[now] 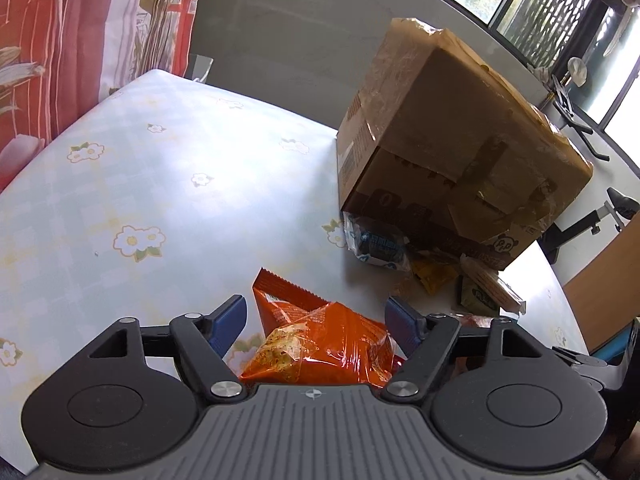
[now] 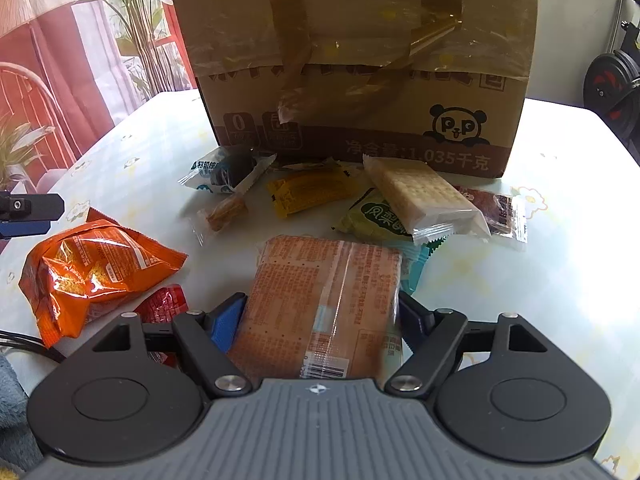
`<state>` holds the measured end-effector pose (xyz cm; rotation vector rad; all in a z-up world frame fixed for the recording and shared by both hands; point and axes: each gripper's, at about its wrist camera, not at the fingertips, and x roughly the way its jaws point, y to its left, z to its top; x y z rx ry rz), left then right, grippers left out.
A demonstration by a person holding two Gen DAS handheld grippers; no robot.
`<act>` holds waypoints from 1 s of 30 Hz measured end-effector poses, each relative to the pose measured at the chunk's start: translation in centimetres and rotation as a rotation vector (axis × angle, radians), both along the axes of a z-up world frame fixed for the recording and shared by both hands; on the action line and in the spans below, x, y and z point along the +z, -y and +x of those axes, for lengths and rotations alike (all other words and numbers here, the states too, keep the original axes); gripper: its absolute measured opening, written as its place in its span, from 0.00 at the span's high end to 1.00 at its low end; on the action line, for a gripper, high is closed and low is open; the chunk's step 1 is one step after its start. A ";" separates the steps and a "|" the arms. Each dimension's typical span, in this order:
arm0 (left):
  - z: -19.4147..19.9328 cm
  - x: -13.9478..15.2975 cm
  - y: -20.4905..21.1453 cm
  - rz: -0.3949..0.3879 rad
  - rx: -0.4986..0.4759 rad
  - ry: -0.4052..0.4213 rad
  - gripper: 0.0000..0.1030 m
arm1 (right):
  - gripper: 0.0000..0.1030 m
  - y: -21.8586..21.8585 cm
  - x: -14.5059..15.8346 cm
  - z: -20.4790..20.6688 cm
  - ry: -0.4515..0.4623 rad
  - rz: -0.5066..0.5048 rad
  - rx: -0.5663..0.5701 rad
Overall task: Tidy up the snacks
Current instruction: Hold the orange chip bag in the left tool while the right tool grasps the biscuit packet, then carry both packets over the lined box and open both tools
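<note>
An orange snack bag (image 1: pixel 320 340) lies on the flowered table (image 1: pixel 140 180) between the jaws of my left gripper (image 1: pixel 315 302). The jaws stand open, and the left pad is clear of the bag. In the right wrist view the same orange bag (image 2: pixel 92 272) lies at the left. My right gripper (image 2: pixel 322 297) is shut on an orange-brown cracker pack (image 2: pixel 324 280), with a blue pad against each long side. Beyond it several small snacks lie scattered: a dark cookie pack (image 2: pixel 226 172), a yellow pack (image 2: pixel 312 190) and a pale cracker pack (image 2: pixel 424 200).
A taped cardboard box (image 2: pixel 360 60) with a panda logo stands behind the snacks, the same box (image 1: pixel 452 140) at the right in the left wrist view. A red packet (image 2: pixel 164 304) lies under my right gripper's left finger. Red patterned curtains (image 1: pixel 60 40) hang past the table's left edge.
</note>
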<state>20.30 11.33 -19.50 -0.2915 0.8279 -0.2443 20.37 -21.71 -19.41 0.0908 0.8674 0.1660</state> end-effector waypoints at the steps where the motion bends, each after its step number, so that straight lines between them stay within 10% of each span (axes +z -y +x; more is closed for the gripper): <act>1: 0.1 -0.3 0.1 0.006 -0.009 -0.015 0.20 | 0.23 0.0 0.0 0.0 0.001 0.002 -0.001; 12: 1.1 -3.4 1.6 0.006 -0.072 -0.143 0.24 | 0.23 0.0 -0.2 -0.2 0.014 0.011 0.001; 17: 0.6 -2.3 1.5 0.040 -0.064 -0.091 0.38 | 0.24 0.1 -0.1 -0.2 0.009 0.020 0.005; 30: 0.5 6.7 0.9 0.026 -0.045 0.172 0.39 | 0.25 -0.1 5.6 -0.5 0.223 0.126 0.096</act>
